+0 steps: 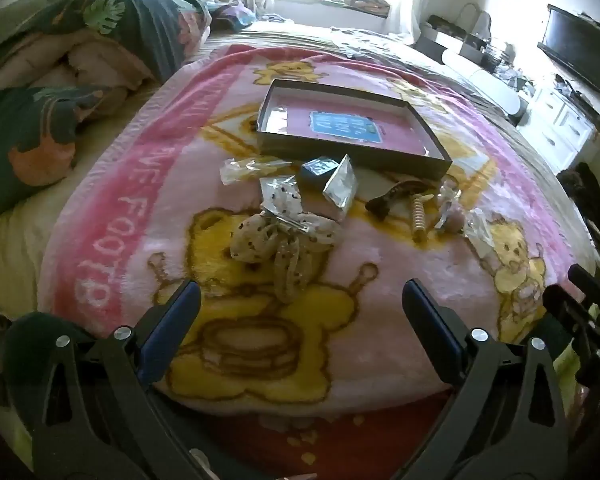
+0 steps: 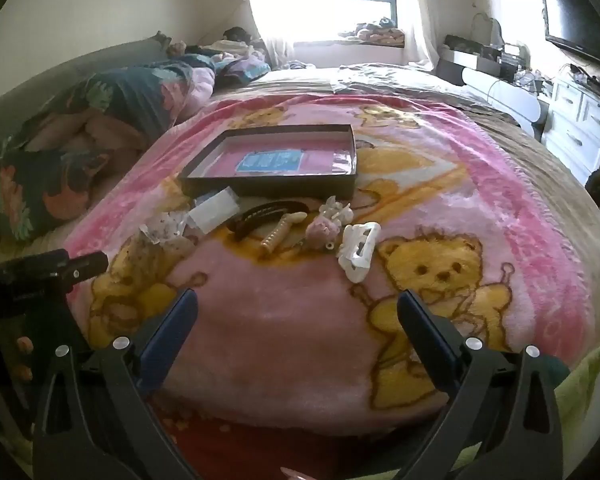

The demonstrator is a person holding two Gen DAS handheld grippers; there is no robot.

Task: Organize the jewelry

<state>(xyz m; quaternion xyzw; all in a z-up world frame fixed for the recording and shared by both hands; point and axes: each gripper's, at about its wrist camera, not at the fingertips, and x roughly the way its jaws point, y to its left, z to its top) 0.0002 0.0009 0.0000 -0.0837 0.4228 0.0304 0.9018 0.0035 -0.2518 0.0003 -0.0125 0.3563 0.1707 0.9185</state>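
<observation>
A shallow dark box (image 1: 432, 133) (image 2: 342, 148) with a pink floor and a blue label lies on the pink bear blanket. In front of it lie several accessories: a spotted fabric bow (image 1: 276, 240), clear packets (image 1: 256, 168), a silver packet (image 1: 340, 188), a dark hair clip (image 1: 396, 198) (image 2: 266, 212), a cream spiral clip (image 1: 419, 216) (image 2: 276, 236), a pink piece (image 2: 322, 230) and a white claw clip (image 2: 358, 250). My left gripper (image 1: 300, 296) hangs open just short of the bow. My right gripper (image 2: 298, 306) is open, short of the white clip. Neither holds anything.
The blanket (image 1: 380, 300) covers a bed. A folded dark floral quilt (image 1: 100, 40) lies at the left. White drawers (image 2: 580, 128) and a television (image 2: 572, 20) stand at the right; a bright window sits behind. The left gripper's body (image 2: 56, 268) shows at the right wrist view's left edge.
</observation>
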